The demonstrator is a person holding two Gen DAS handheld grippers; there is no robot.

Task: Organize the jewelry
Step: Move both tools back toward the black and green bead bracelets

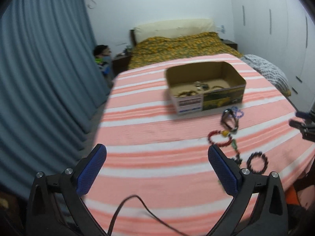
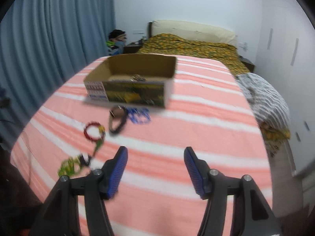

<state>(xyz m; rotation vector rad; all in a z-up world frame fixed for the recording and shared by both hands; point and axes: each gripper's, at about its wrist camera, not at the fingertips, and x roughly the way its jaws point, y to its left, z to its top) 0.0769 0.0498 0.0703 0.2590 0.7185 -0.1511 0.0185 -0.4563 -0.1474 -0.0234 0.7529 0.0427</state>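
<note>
An open cardboard box [image 1: 204,90] [image 2: 132,82] stands on the pink-and-white striped cloth [image 1: 157,137] and holds several jewelry pieces. In front of it lie a watch [image 1: 229,119] [image 2: 118,121], a blue bracelet [image 1: 238,112] [image 2: 139,116], a red bead bracelet [image 1: 218,137] [image 2: 93,132], a black bead bracelet [image 1: 257,162] and a green piece [image 2: 69,166]. My left gripper [image 1: 157,157] is open and empty above the cloth, left of the loose pieces. My right gripper [image 2: 155,157] is open and empty, right of them; its tip shows in the left wrist view [image 1: 301,123].
A blue curtain [image 1: 43,78] hangs close on the left. A bed with a yellow-patterned cover [image 1: 183,45] and a grey blanket [image 2: 263,98] lie beyond the table. White wardrobe doors [image 1: 275,29] stand on the right. A black cable [image 1: 133,210] runs under my left gripper.
</note>
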